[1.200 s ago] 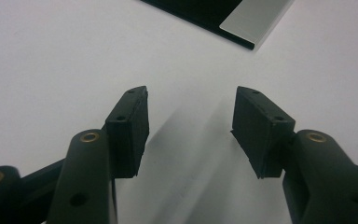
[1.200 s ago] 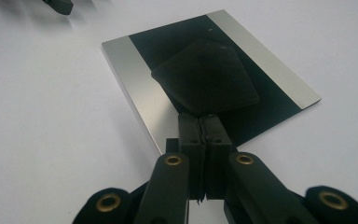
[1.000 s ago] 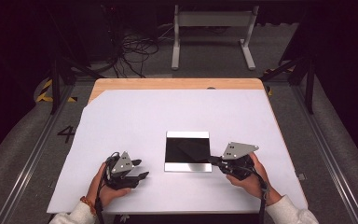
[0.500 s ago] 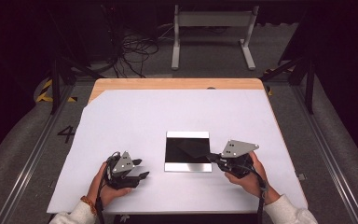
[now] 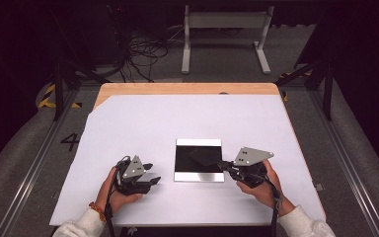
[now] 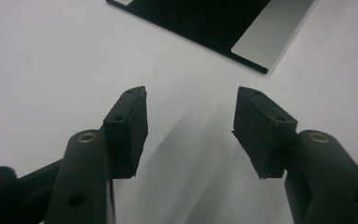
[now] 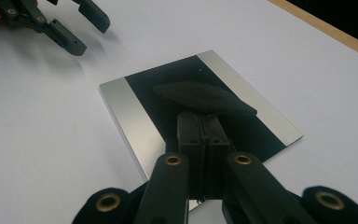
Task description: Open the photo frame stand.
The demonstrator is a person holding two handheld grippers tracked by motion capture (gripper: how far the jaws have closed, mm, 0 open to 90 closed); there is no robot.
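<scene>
Black plate (image 5: pixel 199 159) with silver strips on two edges lies flat near the table's front middle. Right gripper (image 5: pixel 223 165), jaws pressed together with nothing between, tips at the plate's right edge. Left gripper (image 5: pixel 152 174) rests just left of the plate, apart from it, jaws parted and empty. White sheet (image 5: pixel 177 118) covers a wooden table (image 5: pixel 177 88). Dark room, grey floor, cables (image 5: pixel 138 49), white frame (image 5: pixel 224 22) behind.
</scene>
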